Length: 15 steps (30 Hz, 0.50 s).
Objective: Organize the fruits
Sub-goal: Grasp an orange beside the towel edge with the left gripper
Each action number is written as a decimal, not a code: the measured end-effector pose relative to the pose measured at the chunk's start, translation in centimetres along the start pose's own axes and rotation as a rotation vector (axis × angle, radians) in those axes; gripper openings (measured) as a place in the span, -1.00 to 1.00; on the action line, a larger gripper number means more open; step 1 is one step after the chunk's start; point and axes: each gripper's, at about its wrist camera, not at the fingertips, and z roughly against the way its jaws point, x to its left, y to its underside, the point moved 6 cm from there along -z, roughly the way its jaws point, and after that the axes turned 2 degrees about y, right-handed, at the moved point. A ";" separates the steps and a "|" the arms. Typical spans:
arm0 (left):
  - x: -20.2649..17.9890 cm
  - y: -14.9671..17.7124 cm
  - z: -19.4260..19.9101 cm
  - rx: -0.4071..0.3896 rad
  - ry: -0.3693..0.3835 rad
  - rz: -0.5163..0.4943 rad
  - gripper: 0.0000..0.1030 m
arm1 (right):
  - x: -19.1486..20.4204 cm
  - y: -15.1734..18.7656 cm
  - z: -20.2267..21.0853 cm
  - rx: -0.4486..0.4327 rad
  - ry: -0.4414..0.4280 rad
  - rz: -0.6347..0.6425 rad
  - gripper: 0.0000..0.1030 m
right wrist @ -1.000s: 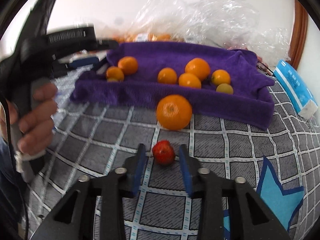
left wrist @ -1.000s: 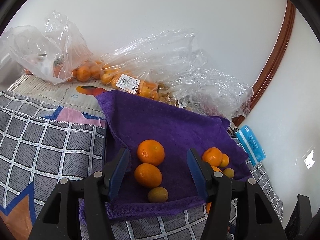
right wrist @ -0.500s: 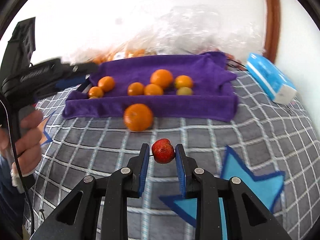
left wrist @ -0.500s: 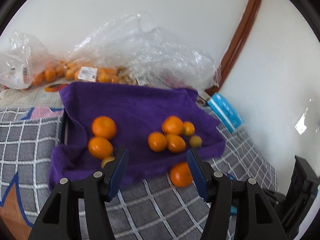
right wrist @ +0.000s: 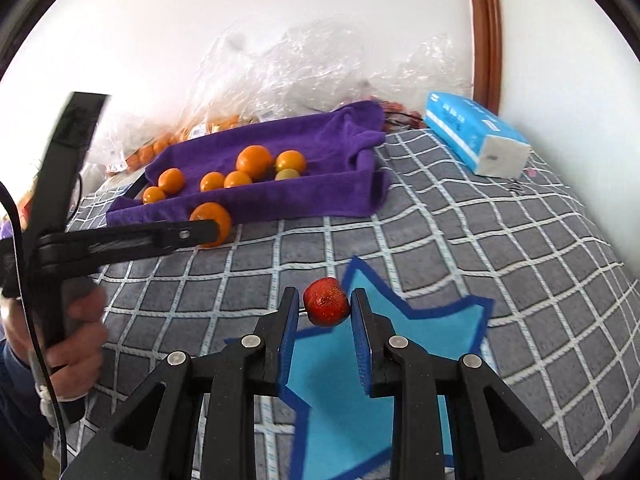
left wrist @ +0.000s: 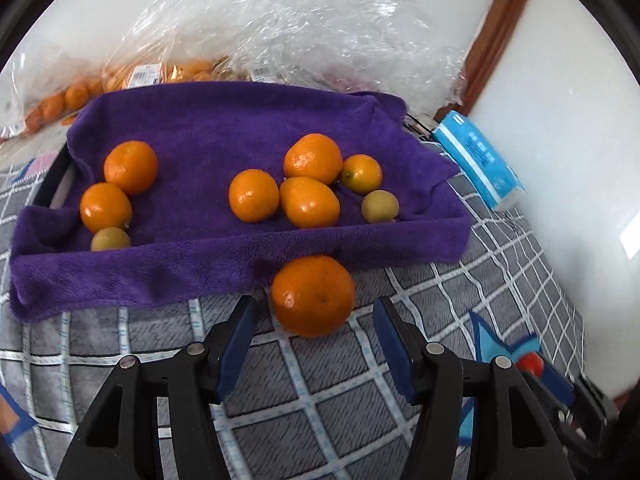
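L tool (left wrist: 312, 322) jaws apart, angled down; R tool (right wrist: 325, 307) clamped tight, probably lifted.

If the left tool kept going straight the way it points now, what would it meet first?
Most likely the large orange lying on the checked blanket, straight ahead of the open left tool, with the purple towel just behind it.

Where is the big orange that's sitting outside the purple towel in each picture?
Left wrist view: the big orange is at lower centre, just ahead of the open left hand-held gripper, against the purple towel's front edge.
Right wrist view: the big orange is left of centre, partly behind the left hand-held gripper's tip.
Shared landmark: the blue tissue pack, right of the towel in both.
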 end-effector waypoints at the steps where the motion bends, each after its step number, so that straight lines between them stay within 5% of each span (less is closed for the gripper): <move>1: -0.1 -0.1 -0.2 -0.007 -0.016 0.002 0.07 | -0.2 0.0 0.1 -0.008 0.004 -0.007 -0.49; 3: -0.4 -0.3 -0.6 -0.004 -0.056 -0.011 -0.21 | -0.4 0.1 0.3 -0.011 -0.001 -0.019 -0.49; 15: 0.6 1.1 1.9 0.005 -0.093 0.000 -0.24 | 0.7 1.0 0.4 0.000 -0.015 -0.037 -0.49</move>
